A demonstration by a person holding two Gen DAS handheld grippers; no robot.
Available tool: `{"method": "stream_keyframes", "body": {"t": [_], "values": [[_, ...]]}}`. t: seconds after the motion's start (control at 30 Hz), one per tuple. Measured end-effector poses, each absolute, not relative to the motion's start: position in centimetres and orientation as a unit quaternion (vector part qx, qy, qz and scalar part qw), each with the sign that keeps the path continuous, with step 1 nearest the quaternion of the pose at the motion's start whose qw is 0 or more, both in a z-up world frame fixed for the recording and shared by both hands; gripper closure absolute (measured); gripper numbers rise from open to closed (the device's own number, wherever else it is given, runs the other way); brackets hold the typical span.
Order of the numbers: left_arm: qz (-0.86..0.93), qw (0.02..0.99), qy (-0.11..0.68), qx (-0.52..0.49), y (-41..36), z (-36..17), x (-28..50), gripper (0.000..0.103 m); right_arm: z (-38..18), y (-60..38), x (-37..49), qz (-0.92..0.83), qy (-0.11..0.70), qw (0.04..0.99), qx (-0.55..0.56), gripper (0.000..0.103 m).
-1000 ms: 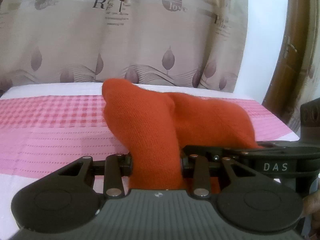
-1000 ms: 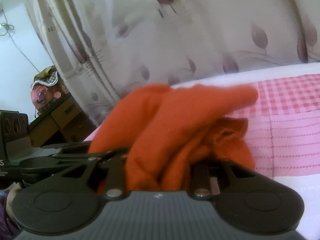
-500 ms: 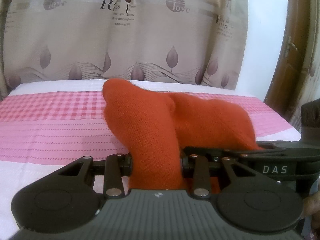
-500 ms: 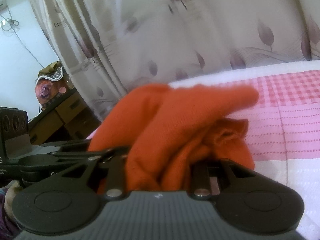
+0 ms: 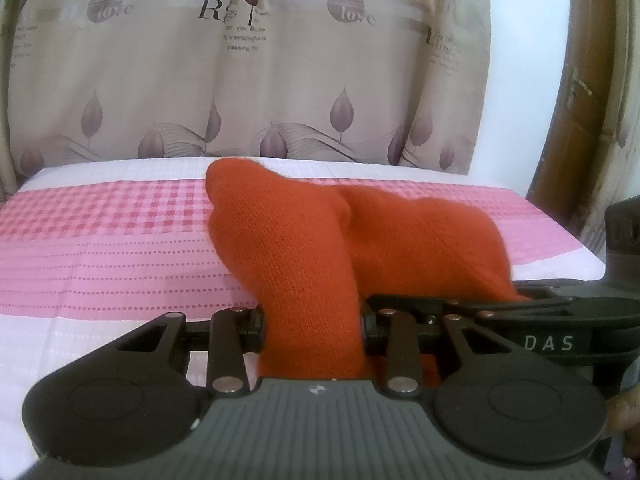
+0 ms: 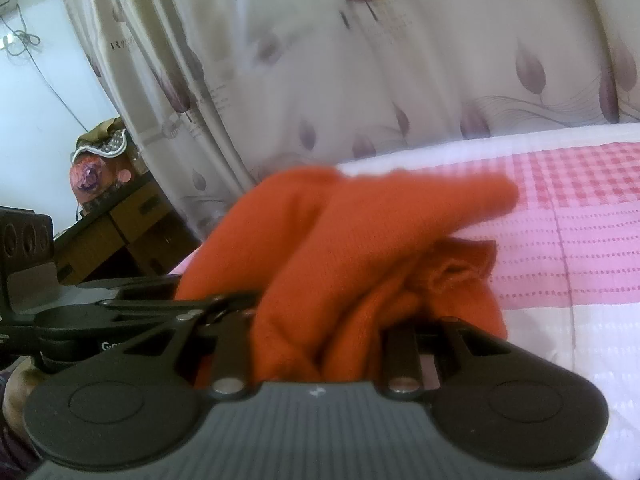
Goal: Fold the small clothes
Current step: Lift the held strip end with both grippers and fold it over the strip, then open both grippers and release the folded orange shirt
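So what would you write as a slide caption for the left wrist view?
Left hand-held gripper clamped on an orange knit garment above a pink checked bedsheet, the right hand-held gripper gripping alongside.

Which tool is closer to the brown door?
Right, probably. The right tool is on the door's side of the left tool, which is farther away. Both grip the orange cloth.

Your matte black plastic left gripper [image 5: 312, 332] shows silver rivets and a ribbed grey housing; your matching right gripper [image 6: 316, 344] carries white "DAS" lettering.
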State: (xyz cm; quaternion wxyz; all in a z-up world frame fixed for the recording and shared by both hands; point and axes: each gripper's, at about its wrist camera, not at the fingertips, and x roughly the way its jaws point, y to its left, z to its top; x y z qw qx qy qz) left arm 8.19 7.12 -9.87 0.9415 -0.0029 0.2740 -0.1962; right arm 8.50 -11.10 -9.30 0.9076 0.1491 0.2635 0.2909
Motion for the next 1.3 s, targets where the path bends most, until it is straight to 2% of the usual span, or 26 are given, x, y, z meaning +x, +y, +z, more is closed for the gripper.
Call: {"method": "stream_keyframes", "body": {"t": [0.37, 0.6, 0.73, 0.8, 1.03, 1.07, 1.13, 1.2, 1.3], "values": [[-0.201, 0.940, 0.277, 0.008, 6.4, -11.2, 8.7, 0.065, -10.6, -11.9, 8.6, 0.280, 0.272, 0.906, 0.162, 0.072], [-0.198, 0.936, 0.289, 0.004, 6.6, -12.9, 9.4, 0.058, -12.4, -13.0, 9.1, 0.267, 0.292, 0.901, 0.179, 0.070], [-0.187, 0.938, 0.292, -0.001, 7.0, -13.7, 9.5, 0.042, -13.1, -13.4, 8.7, 0.257, 0.297, 0.902, 0.181, 0.068], [-0.182, 0.940, 0.289, -0.003, 7.2, -13.8, 9.5, 0.037, -13.0, -13.6, 8.1, 0.252, 0.296, 0.904, 0.177, 0.067], [-0.147, 0.951, 0.270, 0.002, 8.0, -14.4, 9.0, 0.003, -12.9, -13.7, 4.8, 0.224, 0.291, 0.924, 0.106, 0.056], [-0.142, 0.952, 0.271, -0.003, 8.3, -14.6, 9.0, 0.000, -13.0, -13.8, 4.2, 0.219, 0.290, 0.927, 0.097, 0.054], [-0.141, 0.951, 0.275, -0.017, 8.9, -14.9, 9.0, 0.000, -13.4, -14.3, 3.1, 0.208, 0.293, 0.929, 0.085, 0.039], [-0.141, 0.950, 0.278, -0.029, 9.3, -15.1, 9.0, 0.000, -14.0, -14.7, 2.2, 0.196, 0.296, 0.932, 0.074, 0.034], [-0.138, 0.952, 0.273, -0.028, 9.2, -15.3, 8.8, 0.000, -14.7, -15.5, 1.1, 0.191, 0.287, 0.936, 0.072, 0.034]]}}
